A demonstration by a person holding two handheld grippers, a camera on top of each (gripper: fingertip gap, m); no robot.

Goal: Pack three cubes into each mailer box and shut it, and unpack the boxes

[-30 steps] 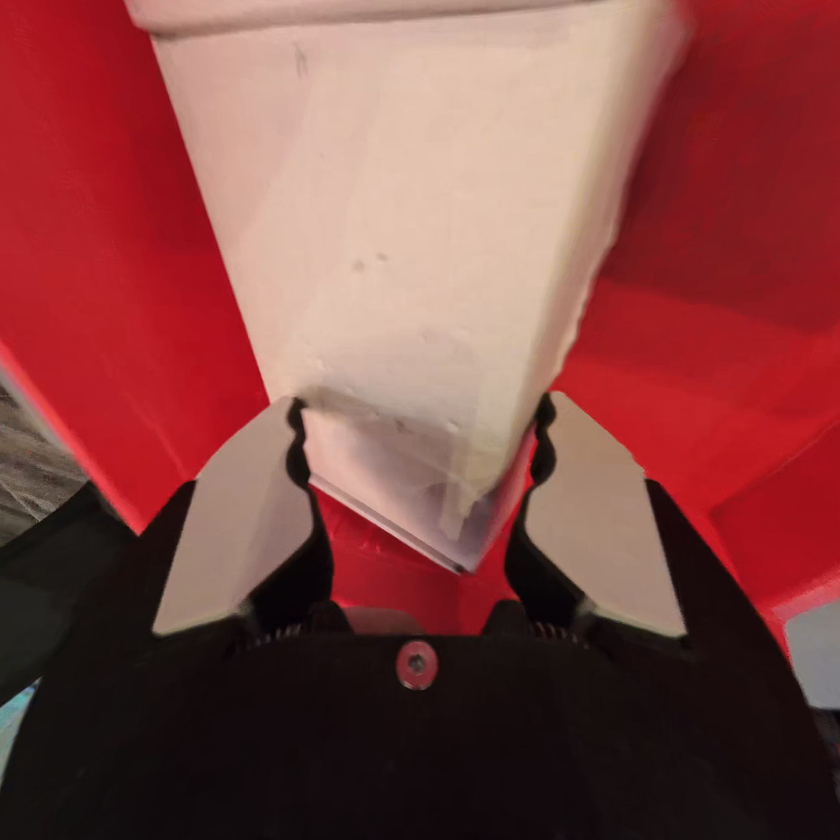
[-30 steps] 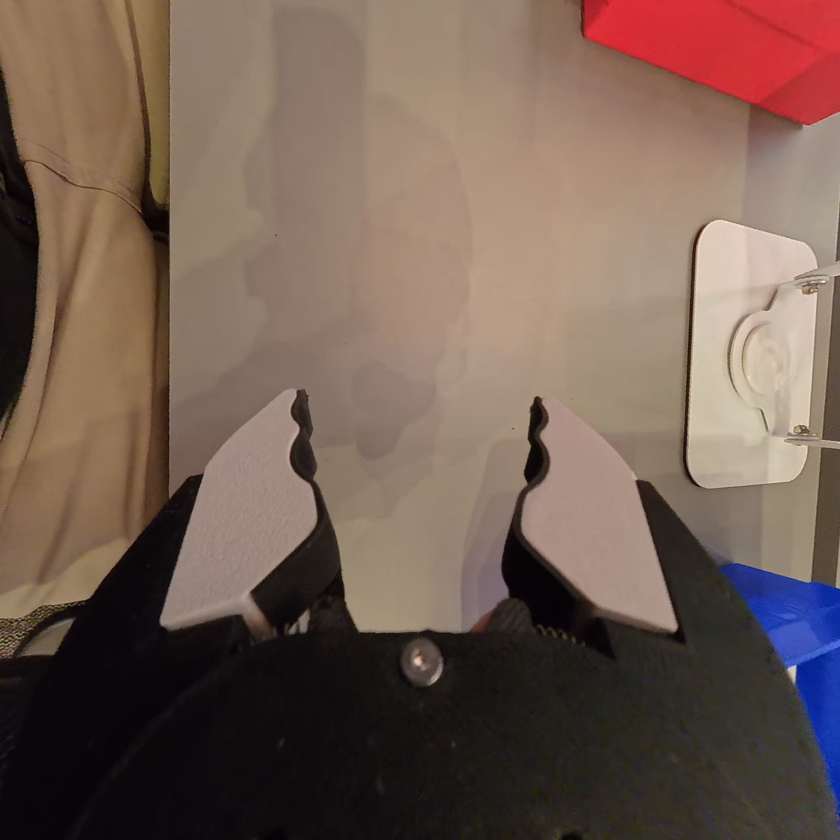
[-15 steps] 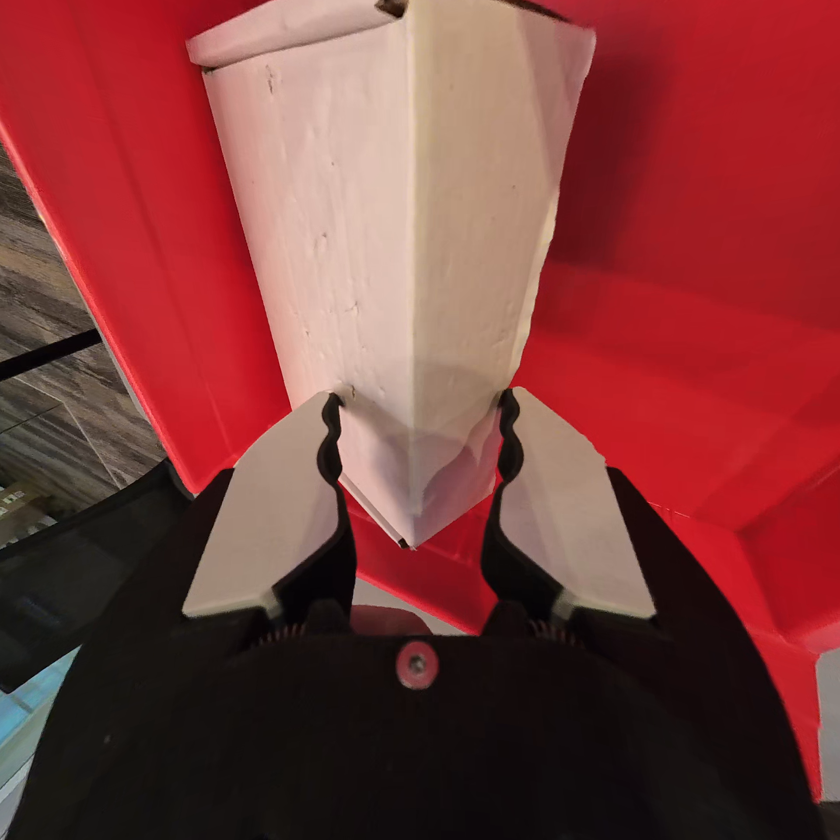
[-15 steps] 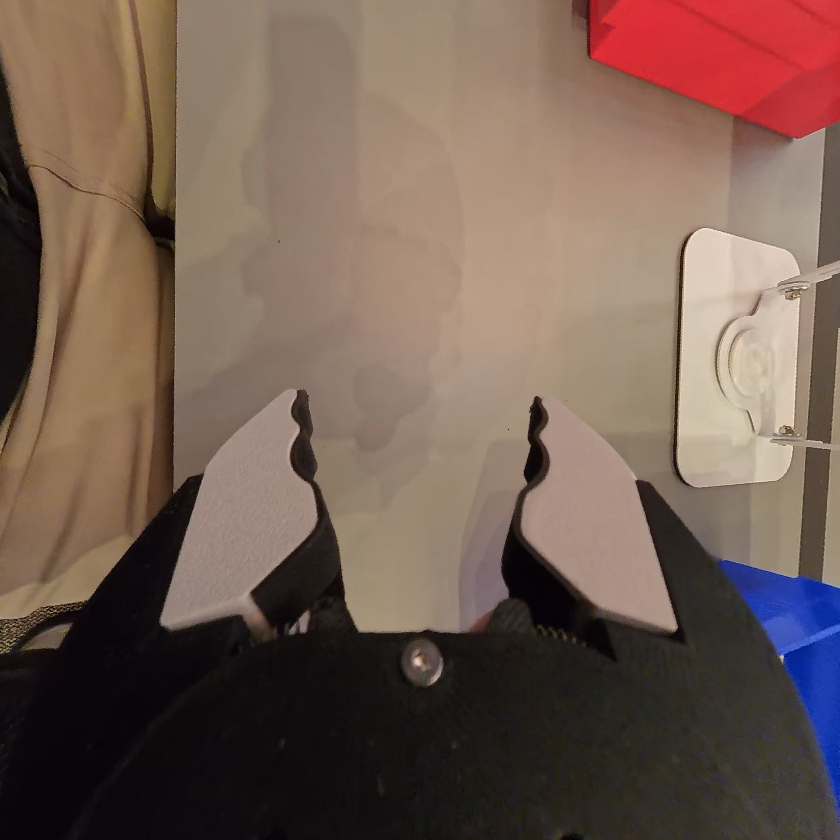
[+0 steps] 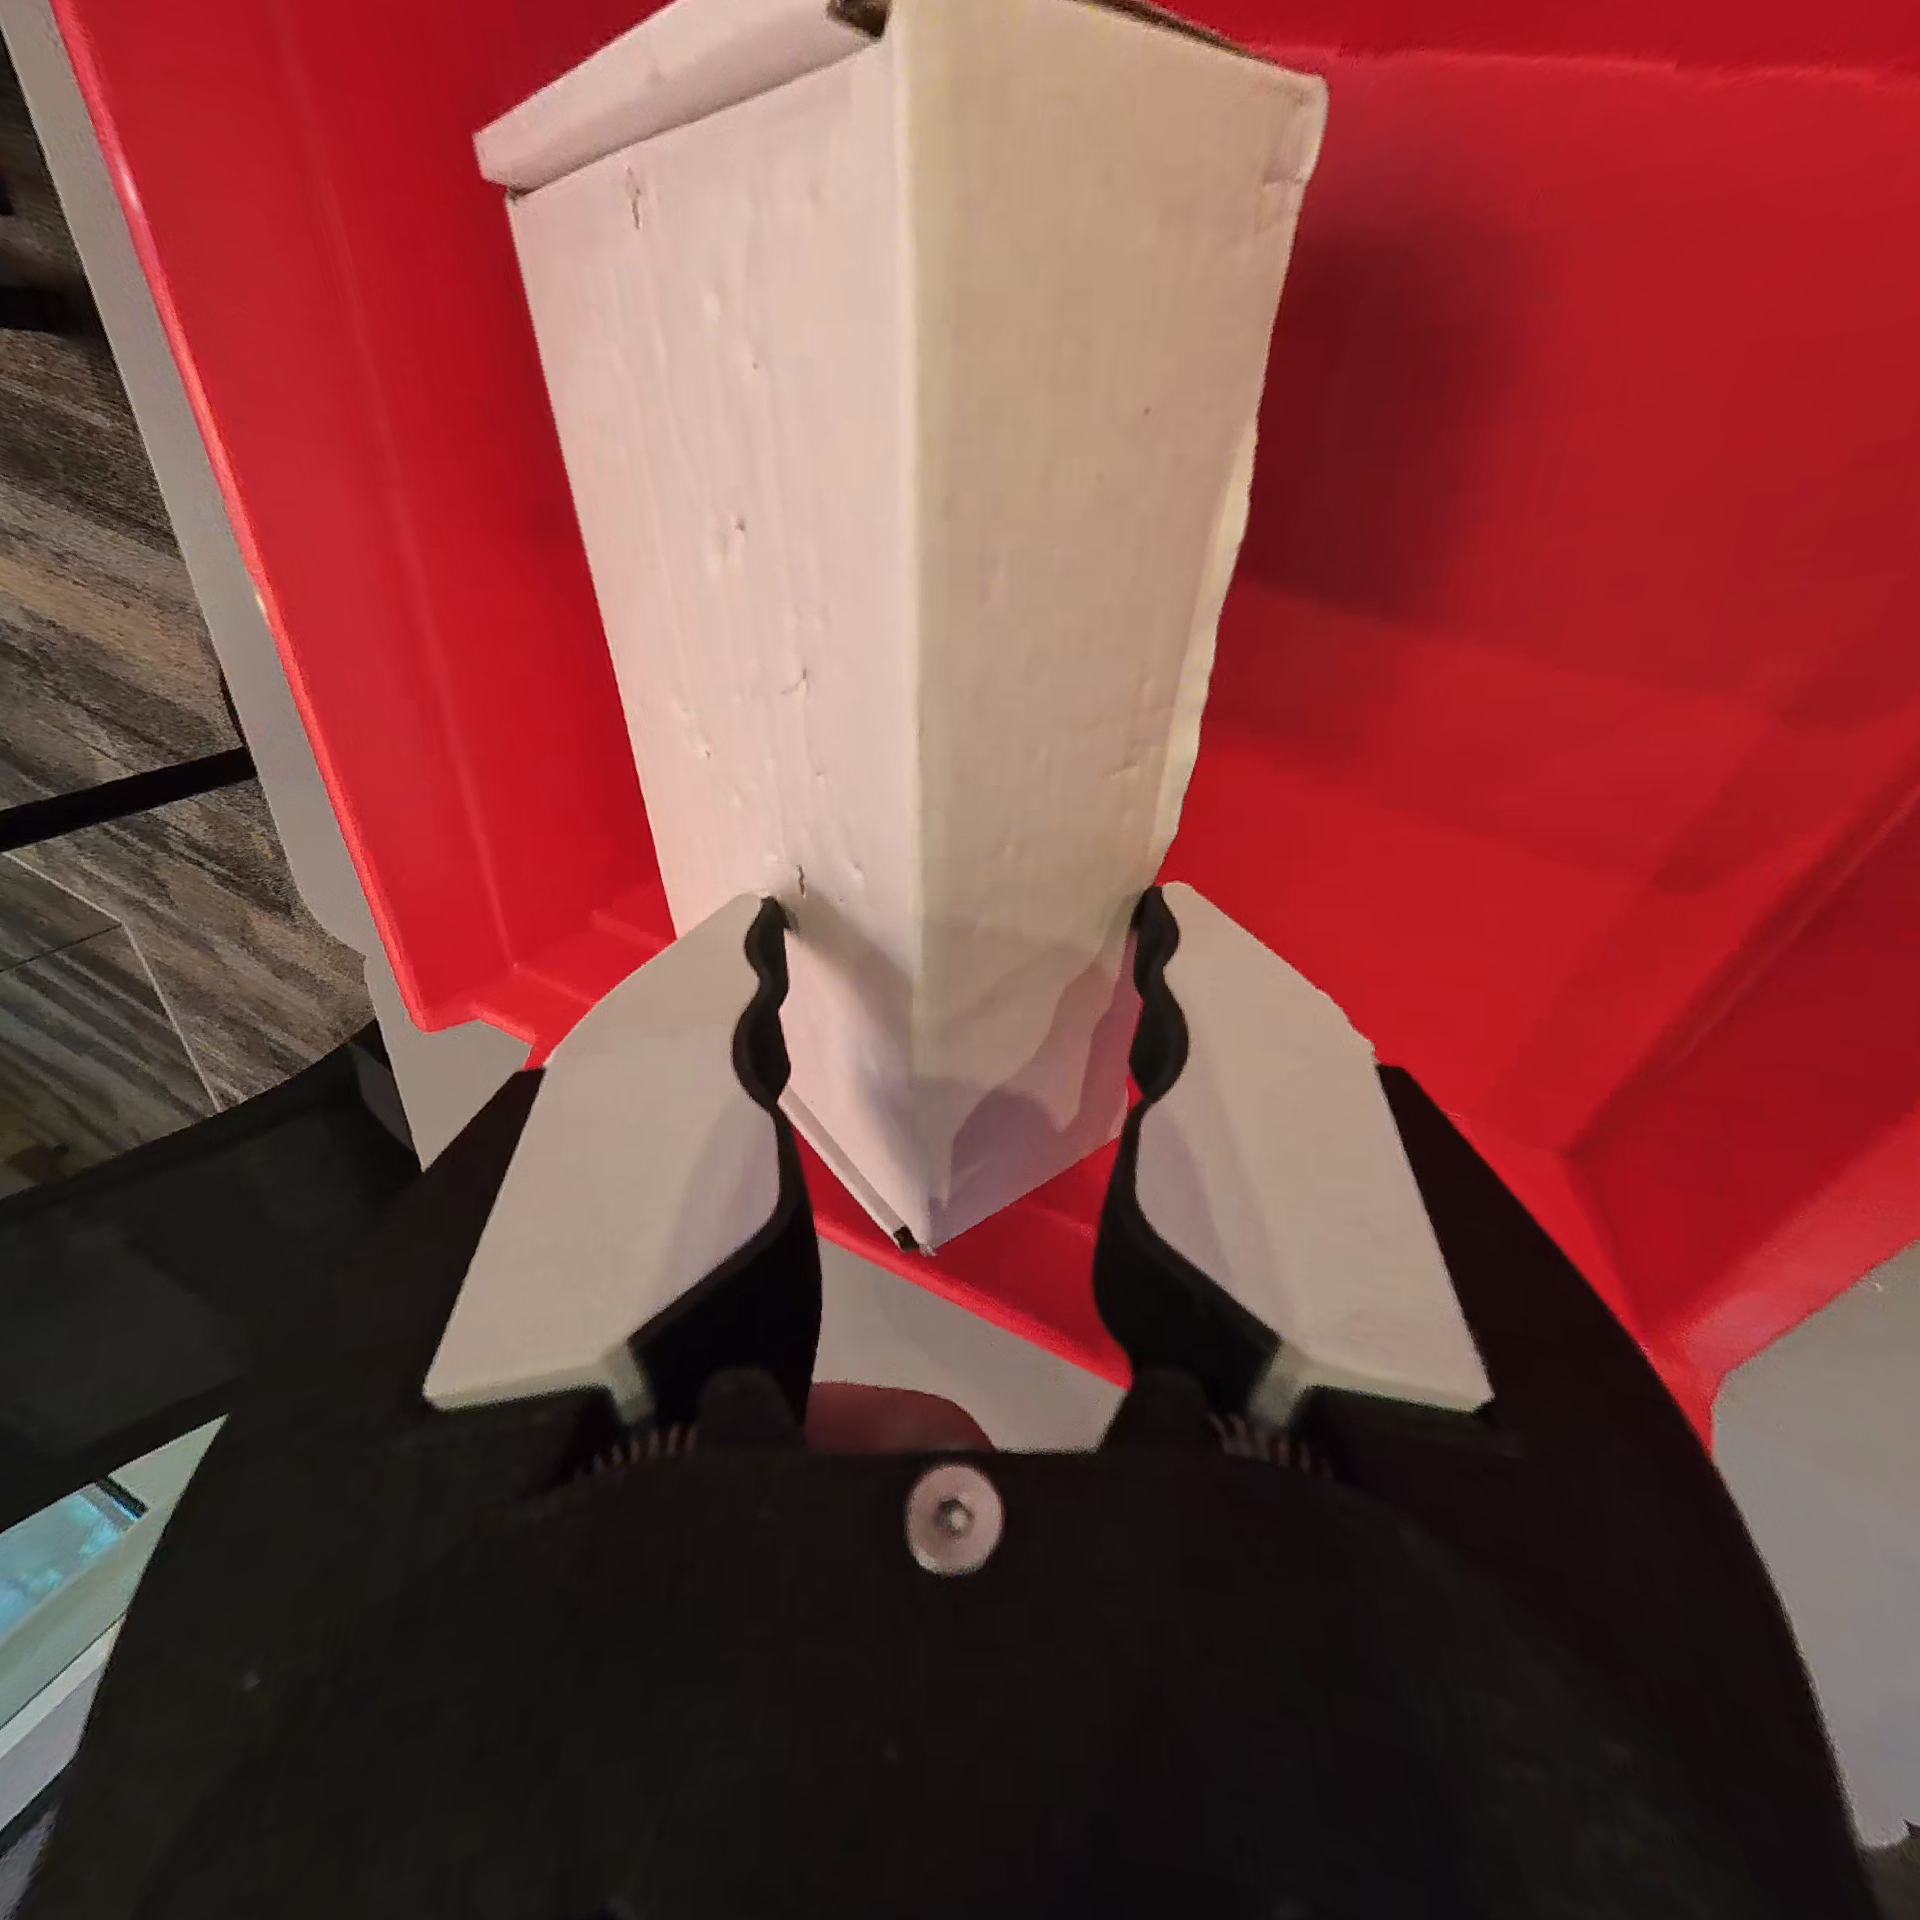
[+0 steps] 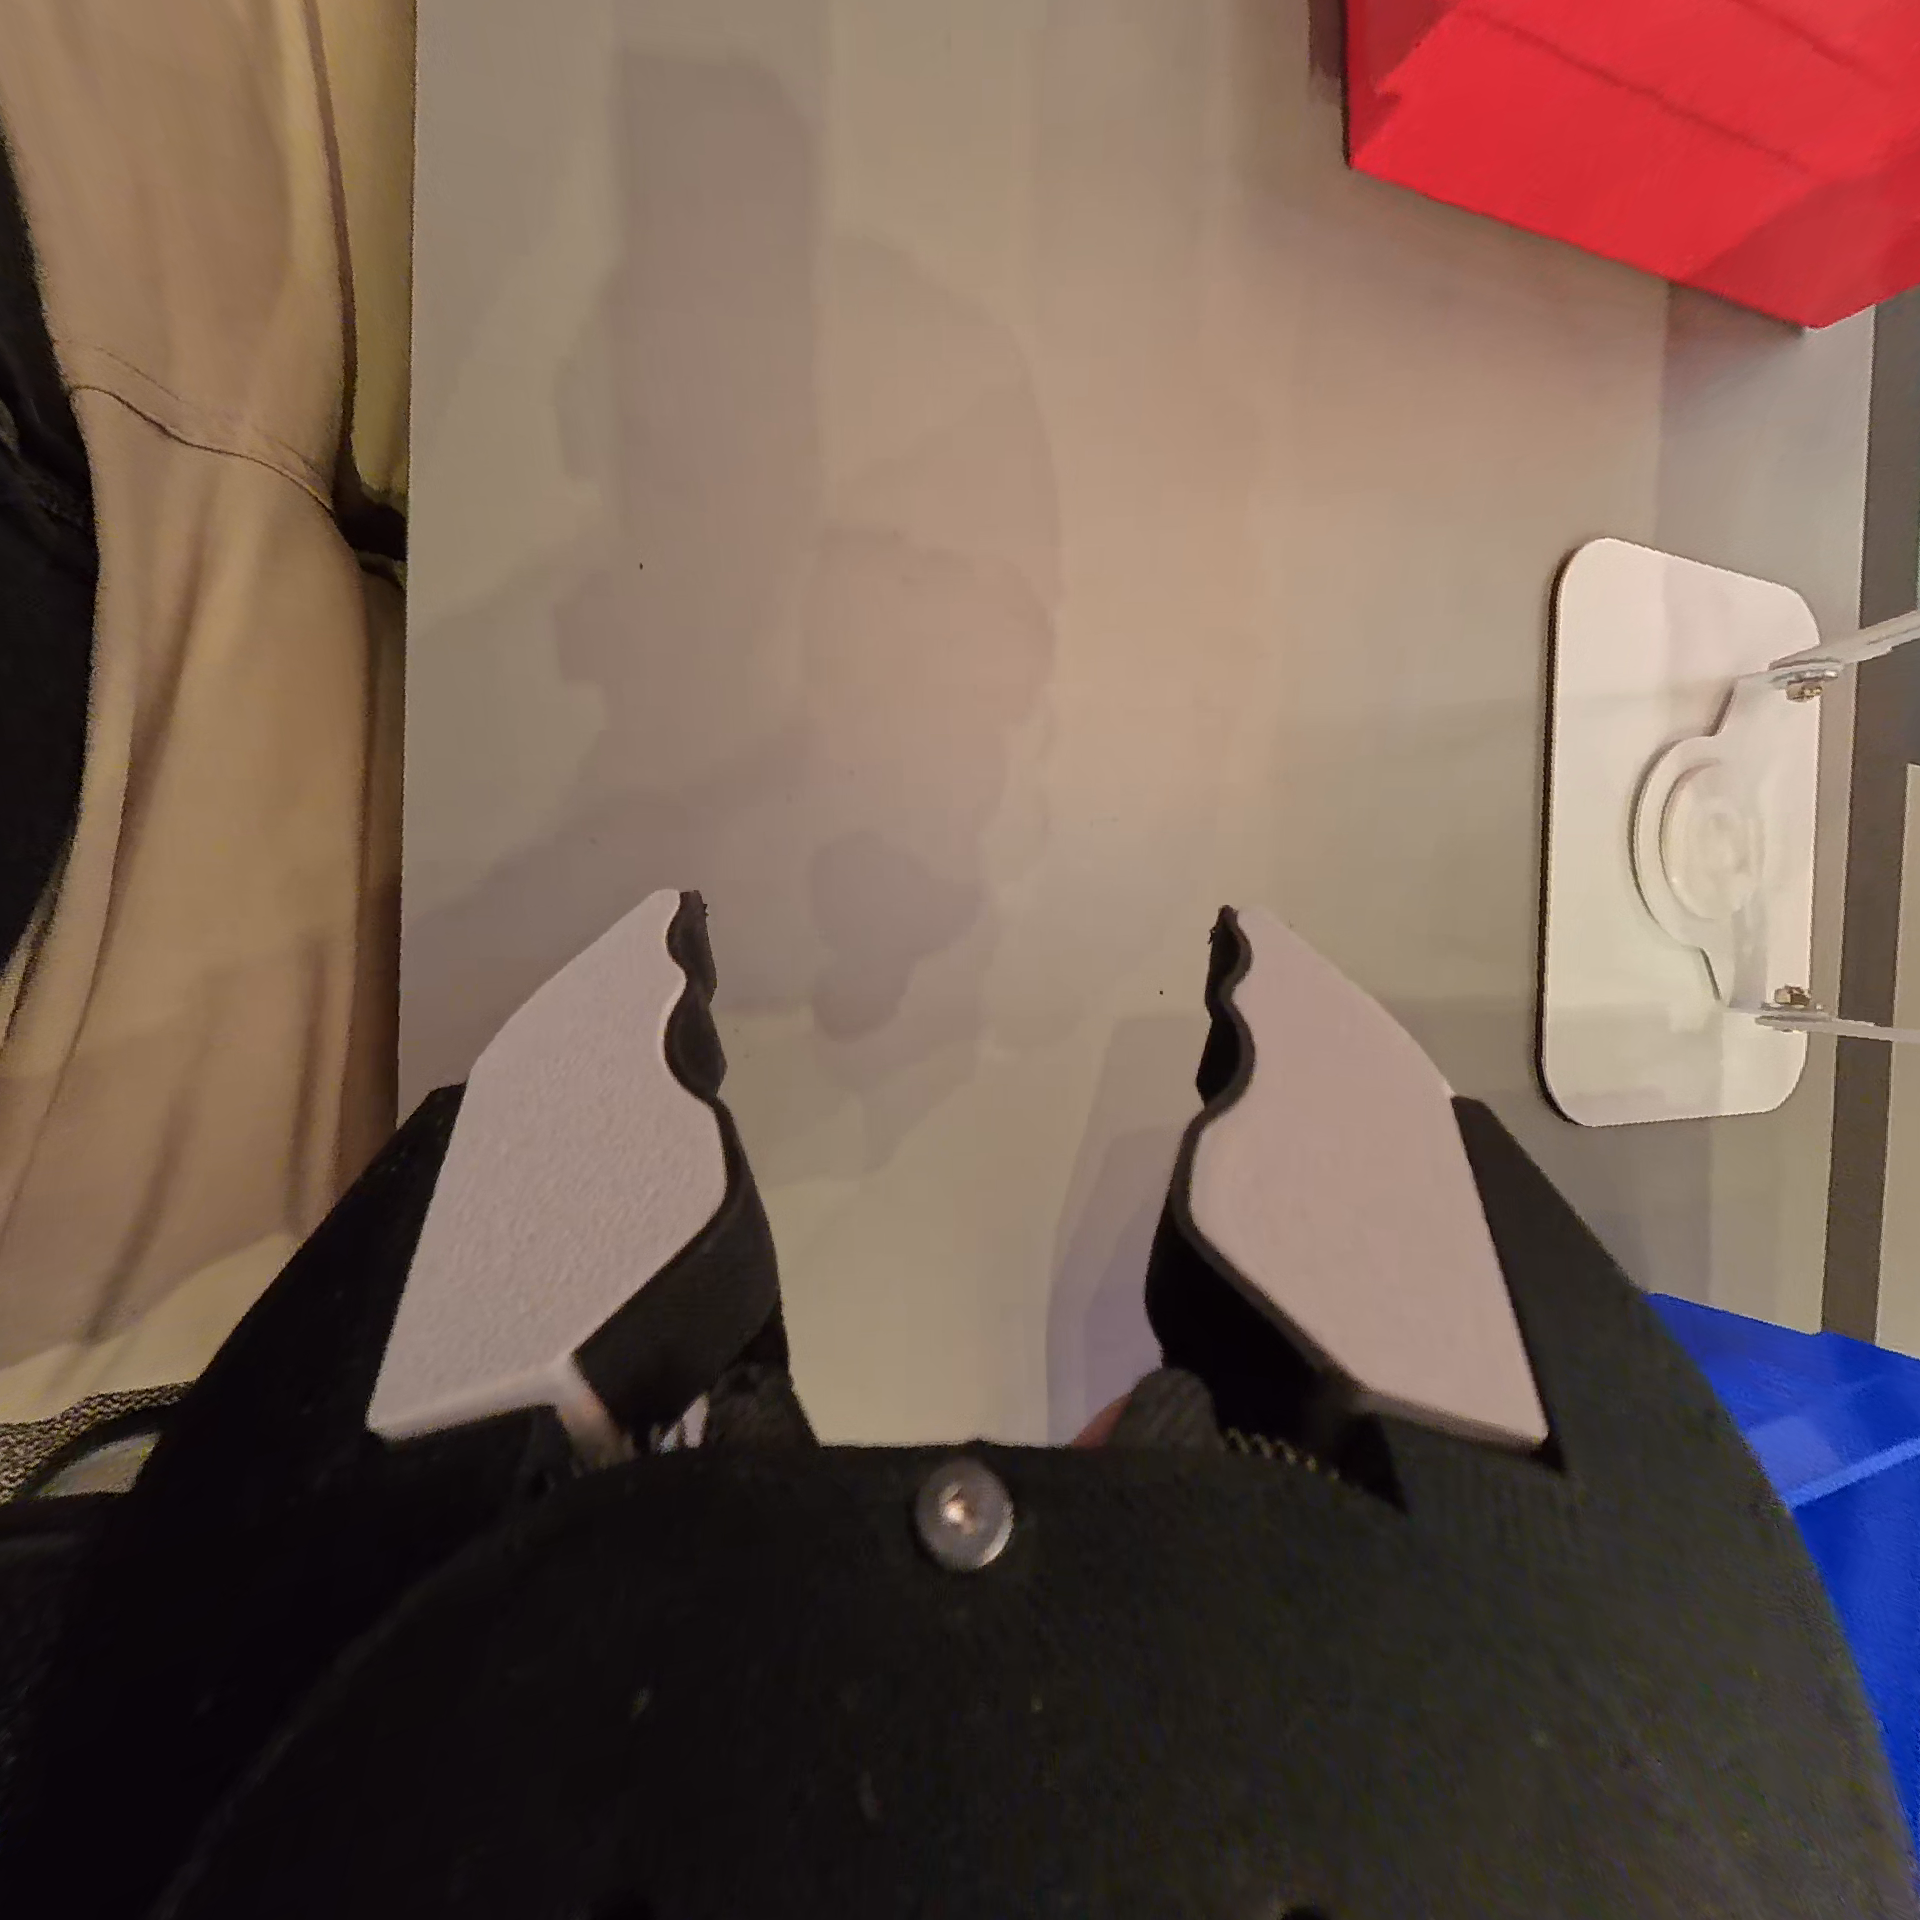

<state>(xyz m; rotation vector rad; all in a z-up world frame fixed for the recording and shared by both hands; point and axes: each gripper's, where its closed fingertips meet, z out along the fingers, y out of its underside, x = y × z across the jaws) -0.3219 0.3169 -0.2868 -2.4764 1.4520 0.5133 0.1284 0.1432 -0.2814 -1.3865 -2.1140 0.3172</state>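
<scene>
Now more of the white mailer box (image 5: pixel 904 540) clear of the red bin (image 5: pixel 1558 623).

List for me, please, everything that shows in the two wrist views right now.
mailer box: one, white, gripped at its near corner over the red bin
red bin: one, red, behind and under the box; its corner also shows top right in the right wrist view
blue bin: one, blue, lower right edge
white pad: one, white, on the table at right, bearing a clear mount
table: one, grey
floor: grey wood-look, far left
person's clothing: beige, left of the table
left gripper: shut on the mailer box
right gripper: open, holding nothing, above the table
</scene>
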